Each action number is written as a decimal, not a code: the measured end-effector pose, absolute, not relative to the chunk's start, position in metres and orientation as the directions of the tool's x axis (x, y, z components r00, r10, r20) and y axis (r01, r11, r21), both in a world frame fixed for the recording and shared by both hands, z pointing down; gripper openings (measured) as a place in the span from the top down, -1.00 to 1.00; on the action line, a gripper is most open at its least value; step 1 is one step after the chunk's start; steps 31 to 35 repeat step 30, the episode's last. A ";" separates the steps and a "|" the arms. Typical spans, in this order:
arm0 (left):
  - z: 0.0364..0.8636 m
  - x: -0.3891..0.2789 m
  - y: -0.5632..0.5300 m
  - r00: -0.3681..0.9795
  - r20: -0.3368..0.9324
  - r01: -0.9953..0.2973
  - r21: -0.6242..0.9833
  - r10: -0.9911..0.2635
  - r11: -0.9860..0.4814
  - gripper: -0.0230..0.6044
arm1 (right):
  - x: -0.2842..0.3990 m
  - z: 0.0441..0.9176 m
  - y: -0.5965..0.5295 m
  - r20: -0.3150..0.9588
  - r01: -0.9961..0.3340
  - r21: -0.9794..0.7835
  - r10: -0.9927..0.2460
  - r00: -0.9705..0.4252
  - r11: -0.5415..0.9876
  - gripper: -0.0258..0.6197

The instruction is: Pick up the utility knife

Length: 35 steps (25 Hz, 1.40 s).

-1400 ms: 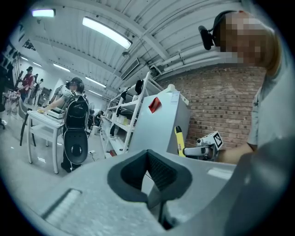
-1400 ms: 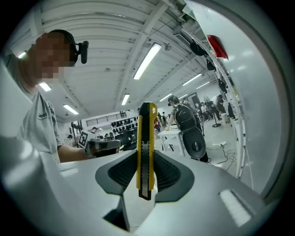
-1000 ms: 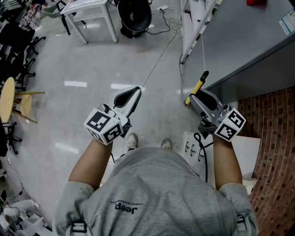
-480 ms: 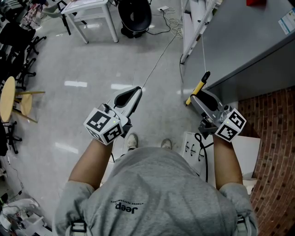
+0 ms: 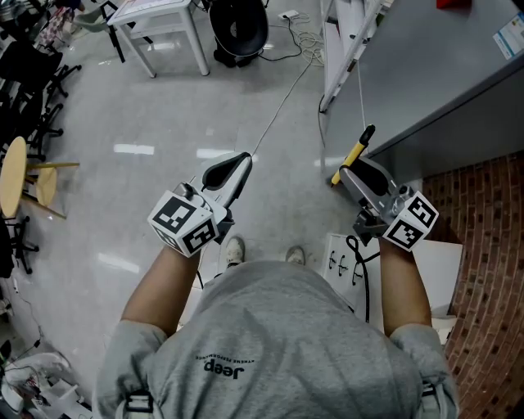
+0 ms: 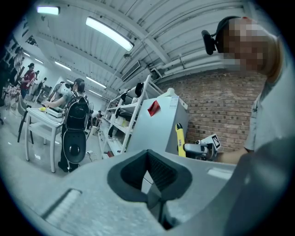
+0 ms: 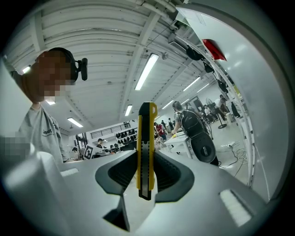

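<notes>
The utility knife is yellow with a black tip, and my right gripper is shut on its lower part, so its tip sticks out toward the grey cabinet. In the right gripper view the knife stands upright between the dark pads of the right gripper. My left gripper is held out over the floor to the left, shut with nothing in it; its pads meet in the left gripper view. That view also shows the knife off to the right.
A tall grey cabinet and a brick wall stand close on the right. A white shelf rack, a white table and a black bag are ahead. A cable crosses the floor. A wooden stool stands left.
</notes>
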<state>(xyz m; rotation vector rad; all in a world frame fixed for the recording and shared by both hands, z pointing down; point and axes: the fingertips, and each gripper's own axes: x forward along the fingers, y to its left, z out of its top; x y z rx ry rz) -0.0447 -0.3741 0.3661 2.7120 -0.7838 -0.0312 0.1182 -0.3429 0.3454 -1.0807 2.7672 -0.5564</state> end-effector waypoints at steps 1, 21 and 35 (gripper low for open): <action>0.366 -0.045 -0.374 0.849 0.066 -0.517 0.306 -0.524 -0.800 0.93 | 0.118 0.345 -0.343 0.020 -0.630 -0.380 -0.675 -0.738 0.677 0.53; 0.366 -0.042 -0.370 0.852 0.064 -0.511 0.312 -0.519 -0.801 0.93 | 0.118 0.345 -0.341 0.033 -0.648 -0.346 -0.682 -0.731 0.678 0.53; 0.367 -0.038 -0.372 0.855 0.065 -0.507 0.313 -0.514 -0.803 0.93 | 0.120 0.348 -0.342 0.036 -0.649 -0.345 -0.682 -0.731 0.678 0.53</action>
